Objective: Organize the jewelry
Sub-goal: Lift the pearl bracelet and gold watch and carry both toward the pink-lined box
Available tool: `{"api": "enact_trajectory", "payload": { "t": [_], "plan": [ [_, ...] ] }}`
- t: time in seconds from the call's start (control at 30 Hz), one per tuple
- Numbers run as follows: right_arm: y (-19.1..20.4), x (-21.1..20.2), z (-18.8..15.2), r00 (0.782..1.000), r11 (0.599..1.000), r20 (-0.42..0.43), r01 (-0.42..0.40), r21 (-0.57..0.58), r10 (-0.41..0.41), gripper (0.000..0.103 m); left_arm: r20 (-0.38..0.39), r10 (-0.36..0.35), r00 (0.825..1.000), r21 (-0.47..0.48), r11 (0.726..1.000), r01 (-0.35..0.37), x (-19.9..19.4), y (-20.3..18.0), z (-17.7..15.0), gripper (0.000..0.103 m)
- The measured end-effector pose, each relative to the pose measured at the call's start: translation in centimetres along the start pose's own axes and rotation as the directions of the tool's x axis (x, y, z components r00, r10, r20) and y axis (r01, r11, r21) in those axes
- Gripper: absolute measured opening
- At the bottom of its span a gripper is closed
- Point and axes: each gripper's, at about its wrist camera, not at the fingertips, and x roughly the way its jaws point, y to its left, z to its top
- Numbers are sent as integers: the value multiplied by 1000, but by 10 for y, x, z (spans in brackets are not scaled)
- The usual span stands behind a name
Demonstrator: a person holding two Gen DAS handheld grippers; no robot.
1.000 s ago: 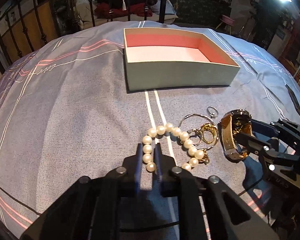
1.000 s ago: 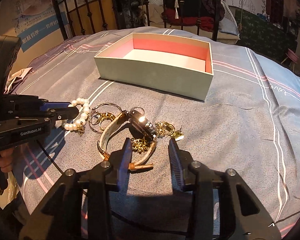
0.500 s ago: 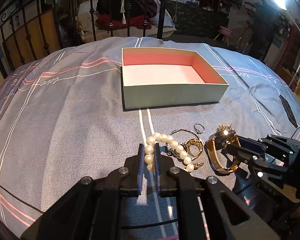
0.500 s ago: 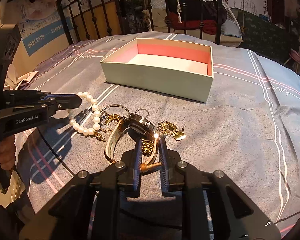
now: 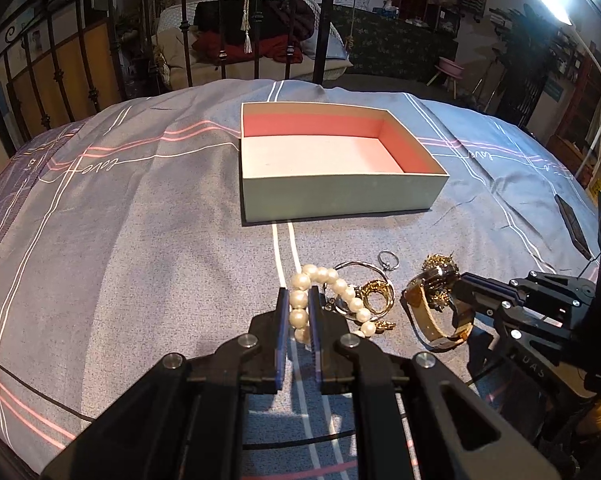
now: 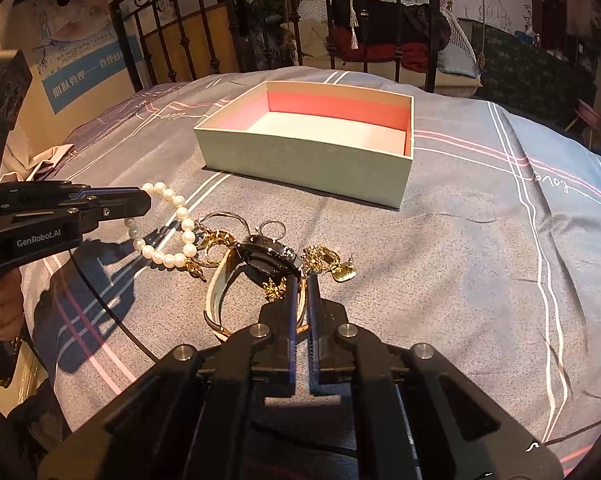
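The bed [image 5: 120, 240] fills both views, its grey-blue cover crossed by white and pink stripes, with a black iron bed frame [image 6: 204, 36] at the far end. On the cover sits an open box [image 5: 332, 196] (pale green outside, pink walls and a white floor inside), with nothing in it, well apart from the heap of jewelry nearer the cameras.

The left tongs [image 5: 299, 316] have their jaws drawn in on one side of the pearl bracelet [image 5: 340, 292], a few beads pinched between the blue pads. In the right wrist view the same tongs [image 6: 140, 204] reach in from the left edge, and the loop of pearls [image 6: 180, 232] hangs from their tip, its lower beads at the edge of the heap.

The right tongs [image 6: 300, 296] are closed almost fully on the pale strap of the wristwatch [image 6: 268, 254], whose dark face sits tilted just beyond the fingertips; the left wrist view shows that watch [image 5: 436, 300] clamped at the tip of the right tongs [image 5: 460, 292].

Between bracelet and watch lie a gold ring [image 5: 376, 294] and thin silver hoops [image 5: 352, 270], touching one another. A small keyring-like silver ring [image 5: 388, 260] lies just beyond them. A gold chain with a flat pendant [image 6: 340, 270] lies just beside the watch.
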Motion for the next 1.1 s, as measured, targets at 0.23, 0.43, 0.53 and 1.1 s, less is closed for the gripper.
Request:
{"api": "enact_trajectory", "payload": {
  "t": [0.23,0.43,0.53,1.1],
  "plan": [
    [1,10,0,999,1000,-32,13,3,-13,6,-1,-5,1000,0,1000,5,0,0,-1,9],
    [3,17,0,998,1000,-63,21,-6,-21,7,0,-11,1000,-3,1000,11,0,2,-1,9],
    [5,16,1,998,1000,-60,18,-20,-19,7,5,-15,1000,-5,1000,15,-1,2,-1,9],
    [4,-34,46,989,992,137,70,-101,-56,5,94,-34,995,41,999,31,-27,-7,35,9]
  ]
}}
